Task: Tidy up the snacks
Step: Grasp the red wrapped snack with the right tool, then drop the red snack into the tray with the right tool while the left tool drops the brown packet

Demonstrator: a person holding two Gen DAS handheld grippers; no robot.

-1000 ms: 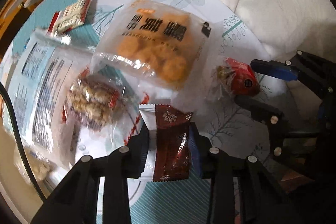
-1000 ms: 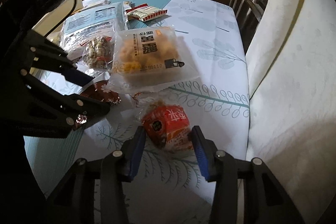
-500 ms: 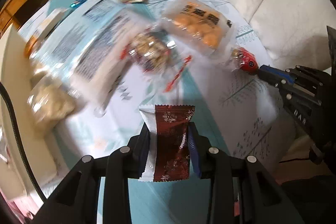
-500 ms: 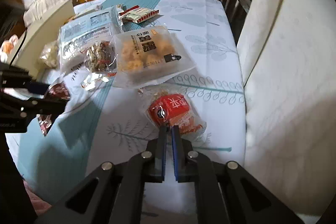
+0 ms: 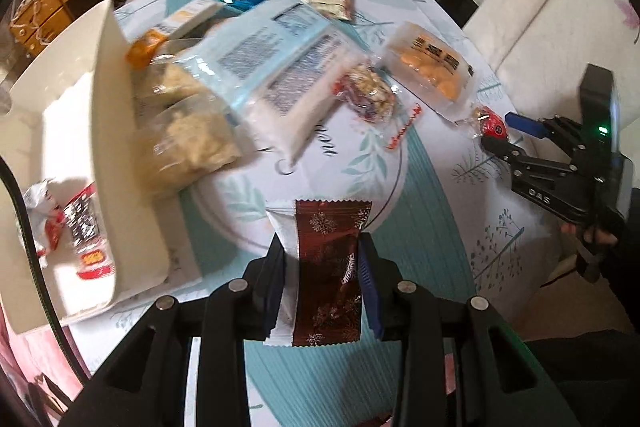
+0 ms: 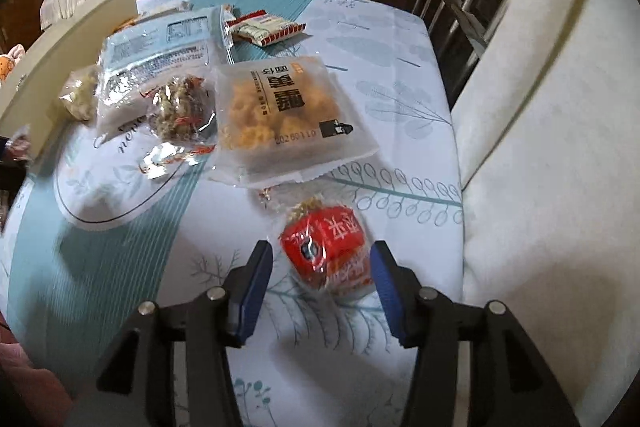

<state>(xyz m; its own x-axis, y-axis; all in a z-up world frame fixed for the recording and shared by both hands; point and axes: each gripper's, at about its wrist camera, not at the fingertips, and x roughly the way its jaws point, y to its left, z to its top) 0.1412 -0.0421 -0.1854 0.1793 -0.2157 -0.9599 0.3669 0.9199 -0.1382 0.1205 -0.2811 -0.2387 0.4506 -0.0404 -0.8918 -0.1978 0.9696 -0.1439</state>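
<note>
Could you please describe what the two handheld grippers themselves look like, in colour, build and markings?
Both are black linkage frames with silver rivets and blue finger pads. The left gripper has a dark cable beside it. The right gripper, seen from the left camera, shows white "DAS" lettering, a green light and a black-gloved hand.

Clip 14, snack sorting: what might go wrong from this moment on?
1. The left gripper pinches the dark red packet only along its sides; the slick wrapper may slip before it reaches the white box.
2. The right gripper is open around the red snack, whose crinkly wrapper may squirt out as the fingers close.
</note>
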